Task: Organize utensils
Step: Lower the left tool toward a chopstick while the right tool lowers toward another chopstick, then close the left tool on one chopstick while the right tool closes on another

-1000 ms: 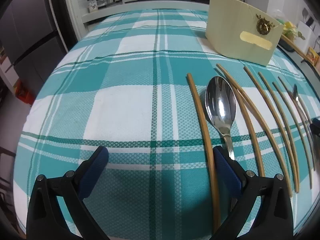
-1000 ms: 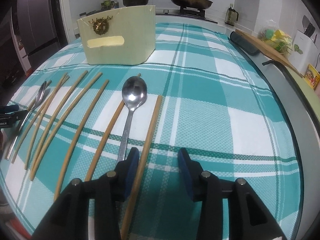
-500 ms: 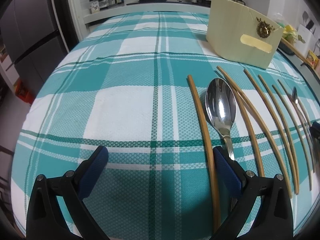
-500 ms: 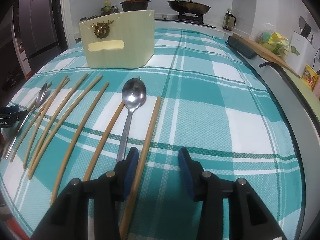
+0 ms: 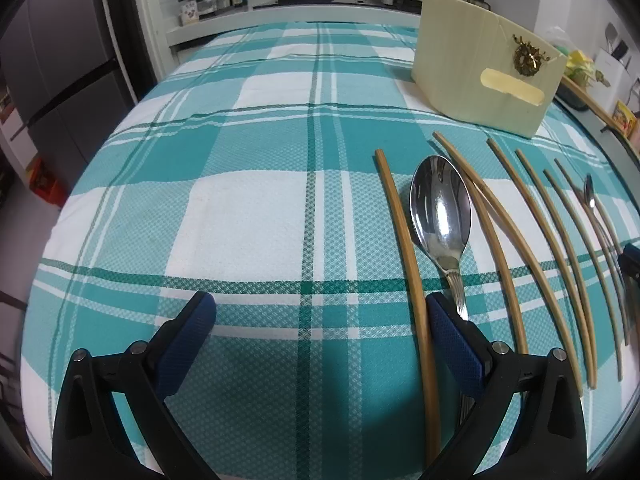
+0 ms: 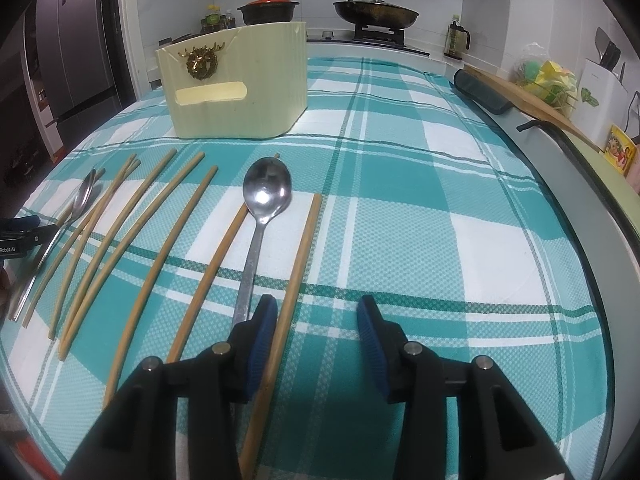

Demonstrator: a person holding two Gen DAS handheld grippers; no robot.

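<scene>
Sorting has not started in earnest: every utensil lies on the checked surface (image 6: 460,208) in front of the cream box (image 6: 240,92), which I take to be where they belong. Nearest the box's right corner lies a large spoon (image 6: 264,200), bowl towards the box, with a chopstick (image 6: 298,276) on its right and more chopsticks (image 6: 160,216) fanned out to its left; a second spoon (image 6: 82,200) lies furthest left of the box.

The right tool (image 6: 316,320) hangs tilted down over the near ends, its pads apart and holding nothing. That right-hand chopstick runs between the pads, close against the left one, though I cannot tell whether it touches. To do this step well, I would centre the stick in the gap before closing, grip near its end, and keep the left pad clear of the spoon handle beside it so only one piece lifts.

The left tool (image 5: 320,328) is likewise tilted down, pads wide apart and empty over bare cloth. Its right pad sits between a chopstick (image 5: 404,248) and the handle of the other big spoon (image 5: 440,208), so it needs shifting sideways to straddle either one.
</scene>
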